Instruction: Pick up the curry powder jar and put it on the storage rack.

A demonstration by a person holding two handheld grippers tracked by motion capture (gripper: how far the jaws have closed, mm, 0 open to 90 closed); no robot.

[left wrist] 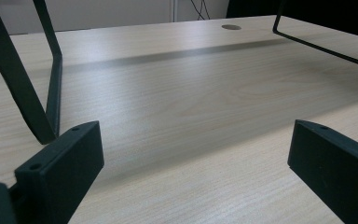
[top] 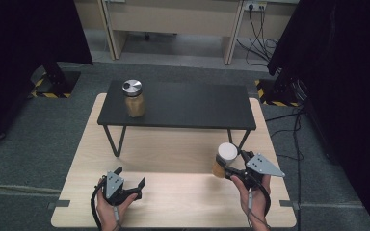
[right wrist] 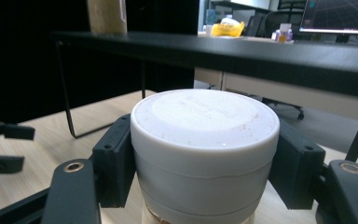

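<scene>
Jar with white lid (right wrist: 205,144) stands upright between the right gripper (top: 232,166) jaws, clamped at the lid; whether it is lifted off the table (top: 183,202) is unclear. Left gripper (top: 125,182) gapes wide, empty, well apart. Black shelf (top: 183,103) lies ahead and above.

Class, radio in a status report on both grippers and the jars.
Left gripper open, low over wooden table. Right gripper shut on white-lidded jar. Steel-lidded glass jar on black shelf. Nothing in the way.
</scene>
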